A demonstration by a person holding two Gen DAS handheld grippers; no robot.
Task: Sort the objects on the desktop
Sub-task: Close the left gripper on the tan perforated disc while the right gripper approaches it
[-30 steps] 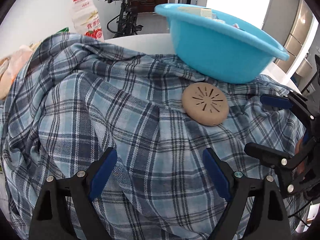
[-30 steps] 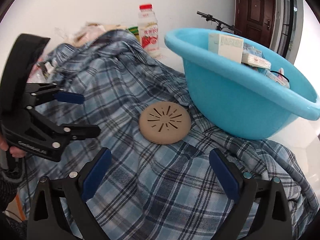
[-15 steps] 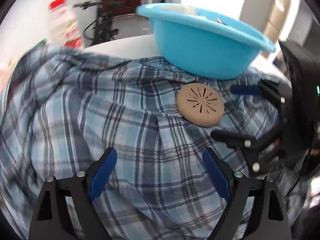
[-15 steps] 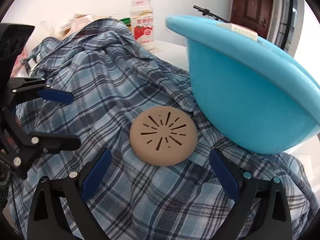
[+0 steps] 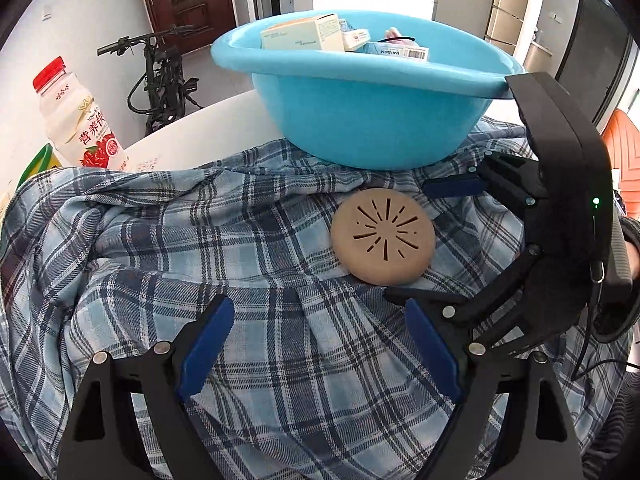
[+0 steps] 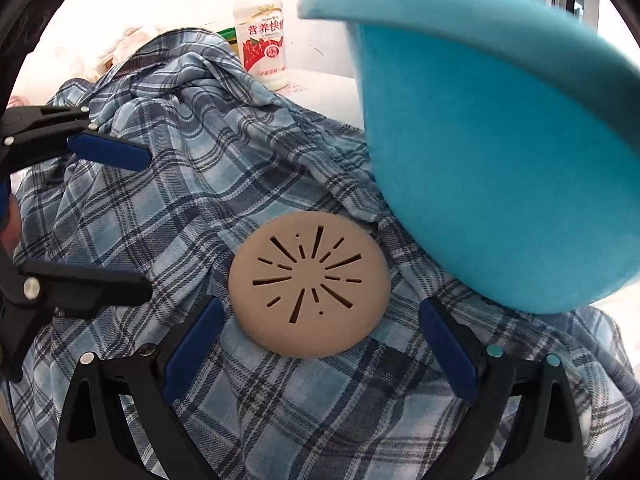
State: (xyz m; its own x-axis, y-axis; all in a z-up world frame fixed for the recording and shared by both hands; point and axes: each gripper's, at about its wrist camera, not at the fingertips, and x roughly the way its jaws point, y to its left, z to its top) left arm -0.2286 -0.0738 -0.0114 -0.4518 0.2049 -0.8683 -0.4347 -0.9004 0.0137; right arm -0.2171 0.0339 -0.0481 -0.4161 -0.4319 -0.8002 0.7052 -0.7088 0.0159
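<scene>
A tan round disc with slots (image 5: 383,236) (image 6: 309,287) lies flat on a rumpled blue plaid shirt (image 5: 200,248) (image 6: 192,184). Right behind it stands a light blue basin (image 5: 368,104) (image 6: 500,152) holding several small boxes (image 5: 304,36). My right gripper (image 6: 320,344) (image 5: 420,242) is open, its fingers reaching either side of the disc's near edge, not touching. My left gripper (image 5: 316,344) (image 6: 116,216) is open and empty over the shirt, to the left of the disc.
A white milk drink bottle with a red cap (image 5: 74,120) (image 6: 262,28) stands on the white table (image 5: 200,136) behind the shirt. Crumpled bags (image 6: 124,44) lie at the far left. A bicycle (image 5: 160,76) and a door stand beyond.
My right gripper has moved forward and down until its open fingers flank the disc. My left gripper has swung right toward the basin and the disc.
</scene>
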